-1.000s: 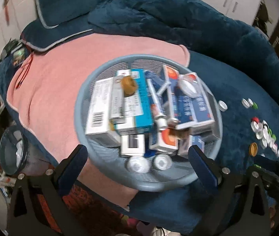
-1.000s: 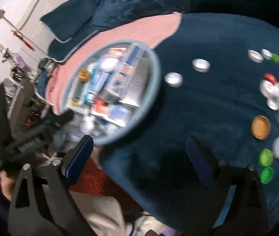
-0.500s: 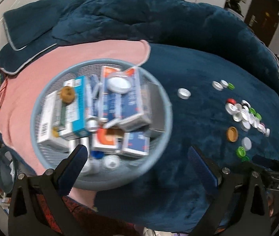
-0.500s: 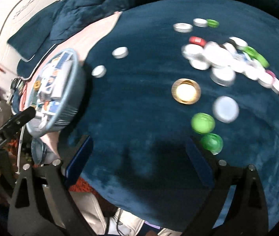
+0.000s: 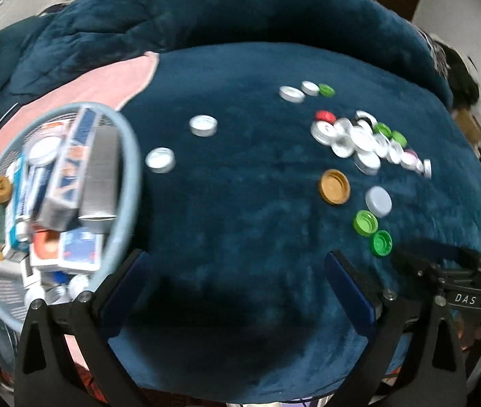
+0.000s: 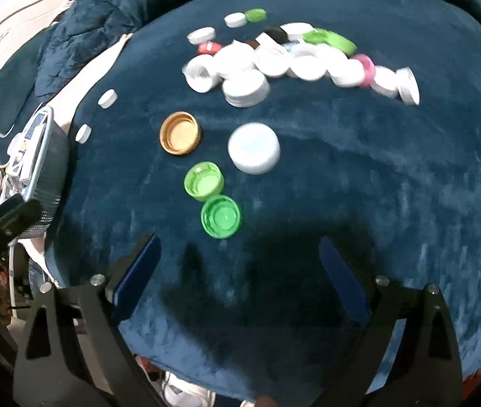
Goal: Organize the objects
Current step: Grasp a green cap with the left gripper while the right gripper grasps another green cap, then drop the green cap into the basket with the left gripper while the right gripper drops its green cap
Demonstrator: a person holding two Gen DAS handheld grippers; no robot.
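Several bottle caps lie on a dark blue blanket: a gold cap point(image 6: 180, 133), a large white cap point(image 6: 254, 148), two green caps point(image 6: 203, 181) point(image 6: 221, 216) and a heap of white caps point(image 6: 274, 62). My right gripper point(image 6: 238, 273) is open and empty, just short of the nearer green cap. My left gripper point(image 5: 240, 281) is open and empty over bare blanket. A round light blue mesh basket point(image 5: 128, 156) full of medicine boxes sits at the left. The gold cap point(image 5: 334, 186) and heap point(image 5: 359, 139) also show in the left wrist view.
A pink towel point(image 5: 104, 84) lies under the basket. Two silver caps point(image 5: 160, 160) point(image 5: 203, 125) lie between basket and heap. A rumpled blue quilt point(image 5: 206, 10) rises behind. The right gripper's body point(image 5: 457, 281) shows at lower right of the left wrist view.
Both grippers have swung right, away from the basket and toward the caps. The right gripper has come much closer to the green and gold caps. Both stay open.
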